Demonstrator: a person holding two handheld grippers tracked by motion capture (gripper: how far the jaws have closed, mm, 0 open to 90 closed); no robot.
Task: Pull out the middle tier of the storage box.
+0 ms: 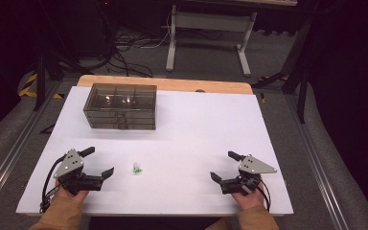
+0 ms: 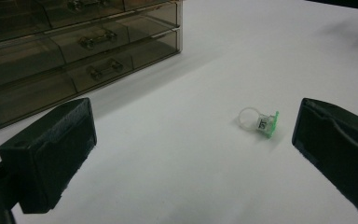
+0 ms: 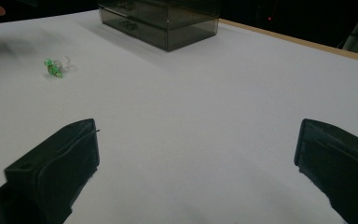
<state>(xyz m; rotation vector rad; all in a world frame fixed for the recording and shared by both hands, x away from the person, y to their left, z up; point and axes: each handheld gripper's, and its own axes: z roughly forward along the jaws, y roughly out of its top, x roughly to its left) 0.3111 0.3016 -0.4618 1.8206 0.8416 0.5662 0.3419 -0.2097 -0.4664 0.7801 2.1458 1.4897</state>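
Observation:
A small clear ring with a green tag [image 1: 137,168] lies on the white table, between the two hands. In the left gripper view the ring [image 2: 259,122] rests ahead of the jaws, close to the right one, untouched. My left gripper [image 1: 98,162] sits at the front left, jaws wide open and empty. At the front right my right gripper [image 1: 224,166] is open too, with bare table between its jaws. The ring [image 3: 55,66] appears far off at the upper left of the right gripper view. A smoky transparent drawer box [image 1: 120,106] stands at the back left, drawers closed.
The white table top [image 1: 196,124] has a wooden strip along its far edge. Beyond it are a white desk frame [image 1: 211,33] and cables on the floor. Dark stands flank the table on both sides.

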